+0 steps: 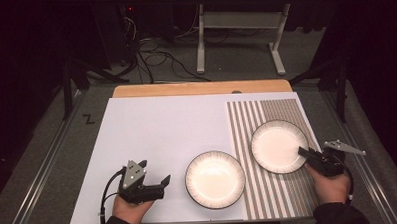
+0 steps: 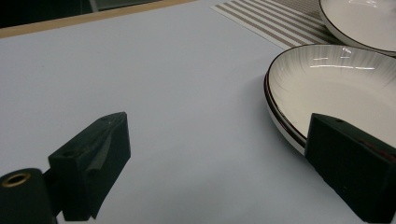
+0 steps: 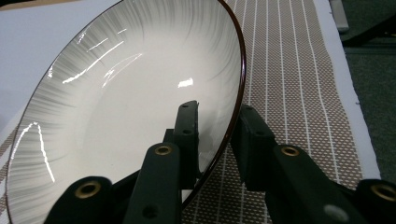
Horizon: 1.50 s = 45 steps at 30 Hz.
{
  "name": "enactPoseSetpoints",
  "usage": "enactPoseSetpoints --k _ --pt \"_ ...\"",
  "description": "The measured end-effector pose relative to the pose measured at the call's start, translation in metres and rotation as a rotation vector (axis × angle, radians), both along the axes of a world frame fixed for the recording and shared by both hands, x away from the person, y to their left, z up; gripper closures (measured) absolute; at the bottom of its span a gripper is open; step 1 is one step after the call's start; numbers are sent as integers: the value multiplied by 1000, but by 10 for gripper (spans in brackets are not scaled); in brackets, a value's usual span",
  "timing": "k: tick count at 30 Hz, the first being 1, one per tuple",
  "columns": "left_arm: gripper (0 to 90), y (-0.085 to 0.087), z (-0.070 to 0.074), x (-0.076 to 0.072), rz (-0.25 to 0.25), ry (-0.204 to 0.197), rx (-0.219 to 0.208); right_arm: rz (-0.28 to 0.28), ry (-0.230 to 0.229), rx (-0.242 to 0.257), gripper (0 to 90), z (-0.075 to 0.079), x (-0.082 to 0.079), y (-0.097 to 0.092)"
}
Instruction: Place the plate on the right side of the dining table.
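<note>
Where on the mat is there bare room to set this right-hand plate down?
The white mat is bare from its far edge down to the left gripper and across to the striped cloth. The cloth's far end, beyond the right plate, is also free. It is crowded near the front: the left plate and right gripper sit close.

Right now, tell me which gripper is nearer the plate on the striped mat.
Right. The right gripper straddles the near-right rim of the plate on the striped mat, one jaw on each side. The left gripper sits far left, beyond the other plate.
</note>
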State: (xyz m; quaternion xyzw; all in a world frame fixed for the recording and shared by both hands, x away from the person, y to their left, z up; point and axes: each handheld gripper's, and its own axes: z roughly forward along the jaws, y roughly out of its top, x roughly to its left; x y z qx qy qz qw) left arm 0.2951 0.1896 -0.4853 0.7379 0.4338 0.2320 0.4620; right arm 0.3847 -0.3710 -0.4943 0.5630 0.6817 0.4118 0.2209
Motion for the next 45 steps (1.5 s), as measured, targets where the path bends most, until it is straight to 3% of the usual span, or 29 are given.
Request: enactPoseSetpoints --k 6,8,18,23,25,26,34,42,45 --pt "81 0 0 1 3 -2 5 -31 32 -15 746 -4 4 -2" --pt "81 0 0 1 1 -1 8 -45 49 -49 733 -7 6 -3" --pt "82 0 0 2 -8 8 6 -54 40 -76 714 -6 5 -2" --pt "80 0 0 2 -8 9 5 -38 -16 -83 576 2 -2 0" --pt "78 0 0 2 -8 8 7 -7 -58 -97 480 9 -8 6" --pt "75 0 0 2 -8 8 7 -7 -58 -97 480 9 -8 6" --pt "30 -3 2 0 -11 9 4 88 -149 -118 181 22 -23 33" --pt "6 -6 7 -6 -43 -7 -4 174 -164 -98 9 32 -40 74" --pt "6 -7 9 -8 -53 -15 -11 206 -173 -99 5 33 -46 90"
